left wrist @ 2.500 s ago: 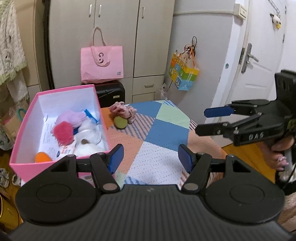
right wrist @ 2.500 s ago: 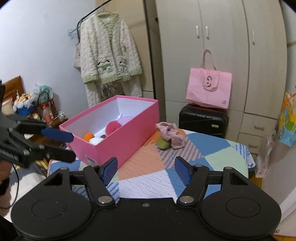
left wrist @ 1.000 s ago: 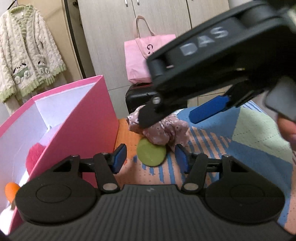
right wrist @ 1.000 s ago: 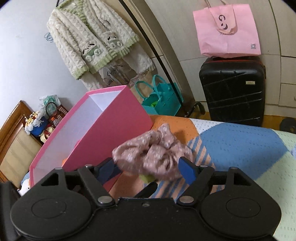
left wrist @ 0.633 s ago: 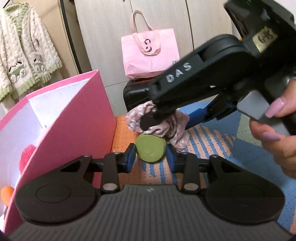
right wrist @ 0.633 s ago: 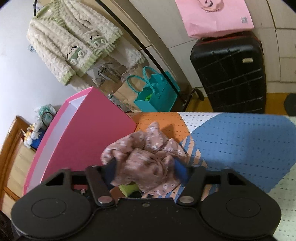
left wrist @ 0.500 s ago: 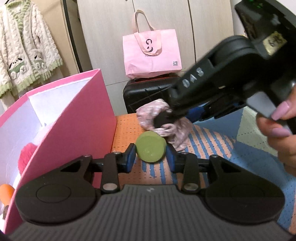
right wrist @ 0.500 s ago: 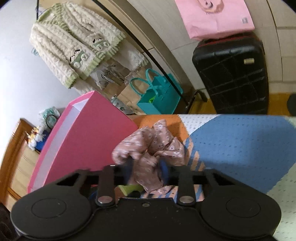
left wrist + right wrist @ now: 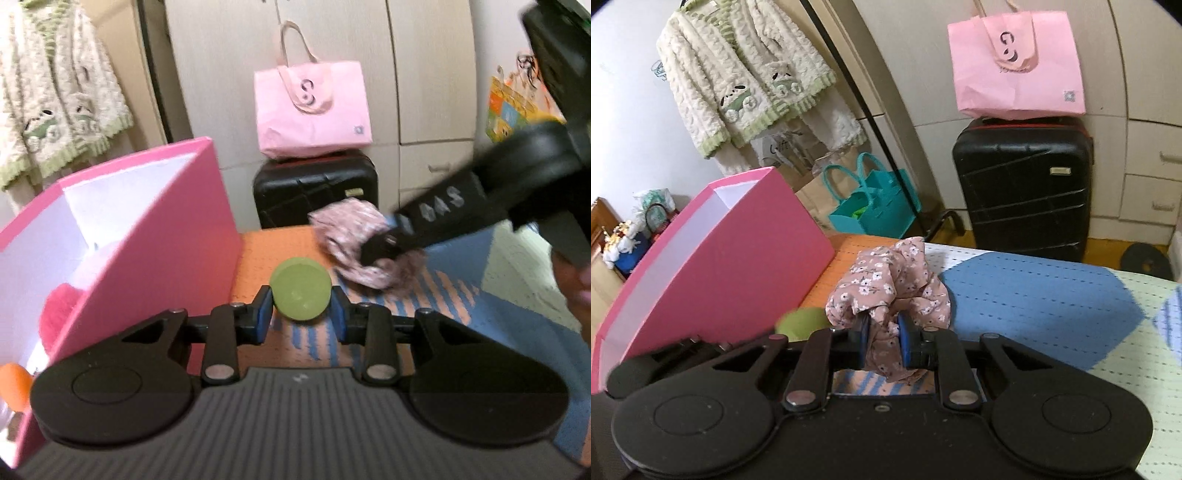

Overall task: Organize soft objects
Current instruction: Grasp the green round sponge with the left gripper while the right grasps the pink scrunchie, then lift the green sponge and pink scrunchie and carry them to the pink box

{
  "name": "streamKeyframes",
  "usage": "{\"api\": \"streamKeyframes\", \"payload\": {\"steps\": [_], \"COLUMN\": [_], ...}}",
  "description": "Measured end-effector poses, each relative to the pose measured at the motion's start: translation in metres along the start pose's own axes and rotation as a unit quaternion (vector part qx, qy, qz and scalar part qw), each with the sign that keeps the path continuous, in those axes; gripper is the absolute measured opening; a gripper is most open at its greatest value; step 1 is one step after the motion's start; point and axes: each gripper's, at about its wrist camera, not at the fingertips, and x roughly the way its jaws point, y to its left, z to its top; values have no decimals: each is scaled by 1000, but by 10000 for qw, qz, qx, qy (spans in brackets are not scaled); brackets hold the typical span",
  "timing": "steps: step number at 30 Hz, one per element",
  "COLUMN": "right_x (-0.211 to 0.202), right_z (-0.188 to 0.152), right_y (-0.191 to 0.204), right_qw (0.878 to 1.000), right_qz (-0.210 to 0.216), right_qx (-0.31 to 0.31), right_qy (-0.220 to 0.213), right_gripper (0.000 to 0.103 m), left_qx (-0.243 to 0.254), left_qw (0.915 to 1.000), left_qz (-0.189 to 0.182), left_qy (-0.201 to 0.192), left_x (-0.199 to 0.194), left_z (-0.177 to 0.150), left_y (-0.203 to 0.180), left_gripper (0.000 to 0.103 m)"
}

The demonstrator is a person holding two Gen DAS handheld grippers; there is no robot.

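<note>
- The green ball (image 9: 300, 288) is looking smooth, round and yellow-green; it is sitting pinched between the blue pads of the left gripper (image 9: 300, 314), whose jaws are closed onto its sides, just over the patchwork tablecloth (image 9: 517, 280) and close beside the pink box (image 9: 177, 236).
- The pink floral scrunchie (image 9: 886, 291) is bunching in ruffled folds printed with small white flowers; the right gripper (image 9: 882, 341) is squeezing it tightly, fabric spilling above and below the nearly closed jaws, just right of the ball.
- The pink box is standing open with white inner walls, holding a fuzzy red pompom (image 9: 61, 314), a pale pink soft item (image 9: 107, 258) and something orange (image 9: 14, 384) at its near end.
</note>
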Motion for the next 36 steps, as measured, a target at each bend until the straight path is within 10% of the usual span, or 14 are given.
{"api": "streamKeyframes", "payload": {"steps": [36], "right_x": [-120], "right_z": [-130], "right_y": [62], "right_qw": [9931], "right_qz": [-921], "right_qx": [-120], "right_qy": [-716], "right_gripper": [20], "left_qx": [-22], "left_qw": [9900], "left_qz": [-1365], "left_qy": [367], "left_x": [-106], "left_z": [-33], "left_y": [23], "left_gripper": [32]}}
